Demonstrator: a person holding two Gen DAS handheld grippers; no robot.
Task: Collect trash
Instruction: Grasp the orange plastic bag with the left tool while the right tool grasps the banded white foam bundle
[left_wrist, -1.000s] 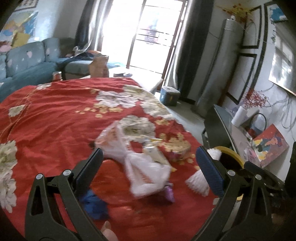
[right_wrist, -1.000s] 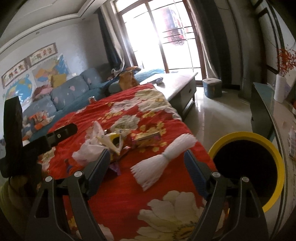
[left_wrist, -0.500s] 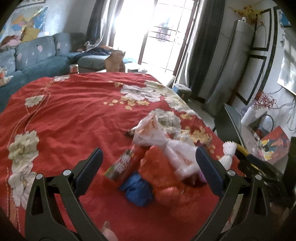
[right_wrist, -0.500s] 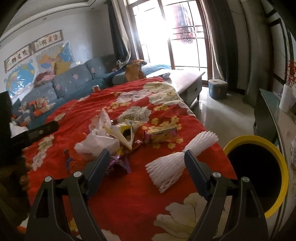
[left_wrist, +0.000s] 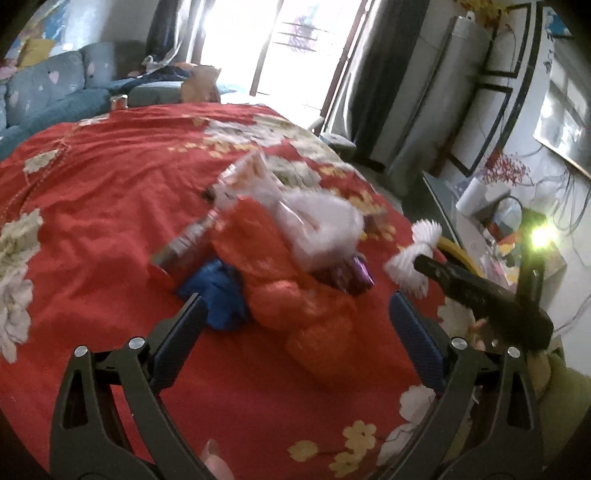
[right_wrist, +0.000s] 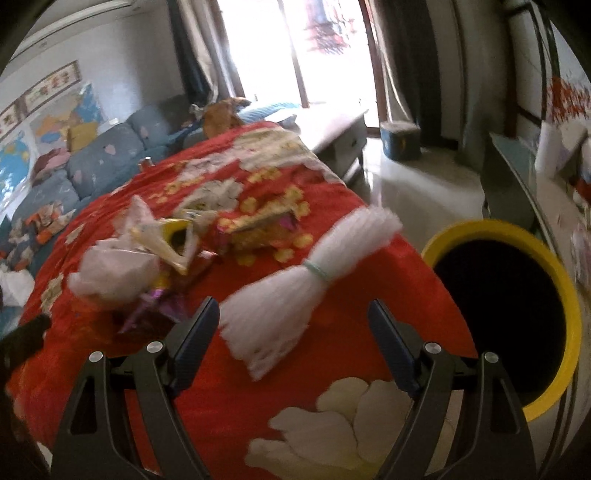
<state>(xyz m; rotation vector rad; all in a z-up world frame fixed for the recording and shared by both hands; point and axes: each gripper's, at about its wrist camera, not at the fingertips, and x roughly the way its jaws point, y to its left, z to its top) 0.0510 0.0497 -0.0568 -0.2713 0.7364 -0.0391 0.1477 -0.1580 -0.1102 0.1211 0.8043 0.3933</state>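
Note:
A pile of trash lies on the red floral cloth (left_wrist: 92, 177). In the left wrist view it holds an orange plastic bag (left_wrist: 288, 284), a blue scrap (left_wrist: 221, 295), a white plastic bag (left_wrist: 321, 221), a snack wrapper (left_wrist: 184, 243) and a purple wrapper (left_wrist: 354, 275). My left gripper (left_wrist: 295, 328) is open just short of the orange bag. In the right wrist view a white foam net (right_wrist: 295, 288) tied with a green band lies just ahead of my open right gripper (right_wrist: 293, 328). Nothing is held.
A black bin with a yellow rim (right_wrist: 491, 227) stands right of the table's edge. More wrappers (right_wrist: 258, 225) and the white bag (right_wrist: 110, 273) lie left of the foam net. A blue sofa (right_wrist: 96, 166), a low table (right_wrist: 332, 129) and a side shelf (left_wrist: 476, 229) surround the table.
Both grippers came down and closer to the trash. The pile now sits centred before the left fingers, and the foam net fills more of the right view. Both stay open.

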